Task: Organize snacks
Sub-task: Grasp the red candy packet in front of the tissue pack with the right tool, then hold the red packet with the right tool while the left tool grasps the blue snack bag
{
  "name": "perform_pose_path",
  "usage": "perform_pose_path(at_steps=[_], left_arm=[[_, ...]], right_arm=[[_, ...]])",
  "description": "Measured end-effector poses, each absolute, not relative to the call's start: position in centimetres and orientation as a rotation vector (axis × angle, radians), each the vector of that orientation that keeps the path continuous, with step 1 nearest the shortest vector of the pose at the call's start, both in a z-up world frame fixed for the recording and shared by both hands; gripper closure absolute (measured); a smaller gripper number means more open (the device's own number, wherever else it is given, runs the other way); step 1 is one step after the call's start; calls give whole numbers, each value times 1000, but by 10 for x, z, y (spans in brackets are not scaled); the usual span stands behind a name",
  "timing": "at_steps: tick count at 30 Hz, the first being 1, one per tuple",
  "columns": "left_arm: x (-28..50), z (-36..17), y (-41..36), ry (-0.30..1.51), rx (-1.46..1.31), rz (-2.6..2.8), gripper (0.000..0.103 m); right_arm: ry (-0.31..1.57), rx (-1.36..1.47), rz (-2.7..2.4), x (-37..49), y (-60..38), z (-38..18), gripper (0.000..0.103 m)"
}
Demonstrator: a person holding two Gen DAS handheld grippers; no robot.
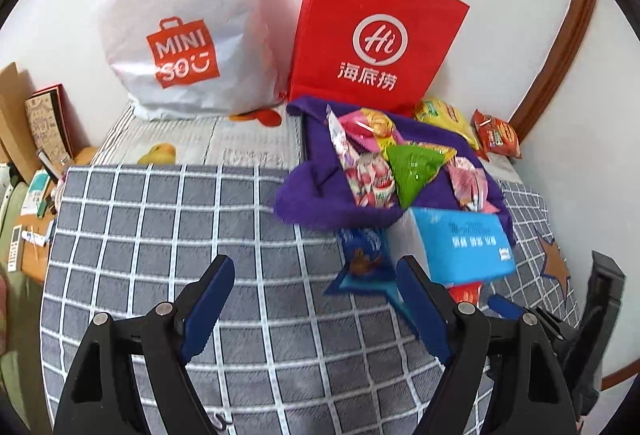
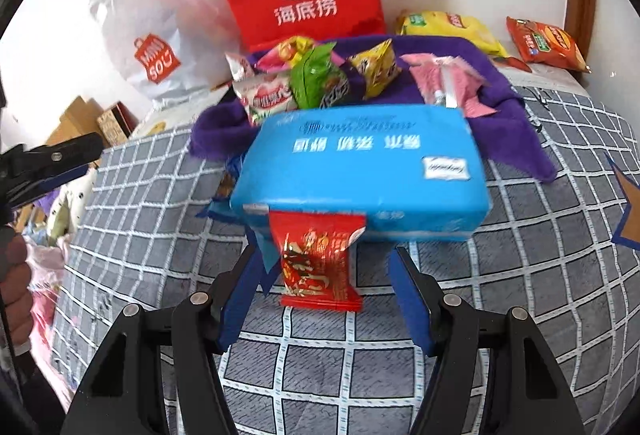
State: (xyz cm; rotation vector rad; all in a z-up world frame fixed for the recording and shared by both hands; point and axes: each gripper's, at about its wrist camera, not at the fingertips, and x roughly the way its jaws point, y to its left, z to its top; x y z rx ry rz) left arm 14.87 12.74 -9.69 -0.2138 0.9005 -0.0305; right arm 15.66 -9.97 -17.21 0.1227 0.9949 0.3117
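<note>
The left gripper [image 1: 316,305] hangs over the grey checked blanket [image 1: 160,235], fingers wide with nothing between them. To its right lies the blue pack [image 1: 464,243], its far edge meeting the purple cloth [image 1: 316,171] that carries loose snack packets [image 1: 412,171]. The right gripper [image 2: 326,289] stands part-open – a red snack packet [image 2: 316,259] lies between its fingers, leaning on the blue pack, untouched by either pad. White bag [image 1: 180,23] and red bag [image 1: 372,35] stand behind.

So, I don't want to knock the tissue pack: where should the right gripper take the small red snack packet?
Grip the red packet across its middle, on the two long side edges, coming from the near side. It lies flat with its far crimped end against the blue tissue pack, and the open right gripper already straddles it.
</note>
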Motion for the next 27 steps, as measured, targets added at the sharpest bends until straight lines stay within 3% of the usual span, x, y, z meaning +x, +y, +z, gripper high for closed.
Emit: perform_pose_path(at_steps=[3,5,6,7,27], left_arm=[[139,-100,124,911,-205,-28,22],[134,-100,121,914,-197,-28,22],[132,-100,119,914,-194,-27,22],[130,-99,117,914,-191,-26,22],[92,-123,83,948,-160,-25,23]], right_arm=[[1007,113,301,158,-93,-187,38],[1029,115,300,159,-93,-194,47],[1036,119,304,159,-93,-196,58],[1045,129,311,159,-94,-198,63],[931,63,197,114,-181,-176,63]])
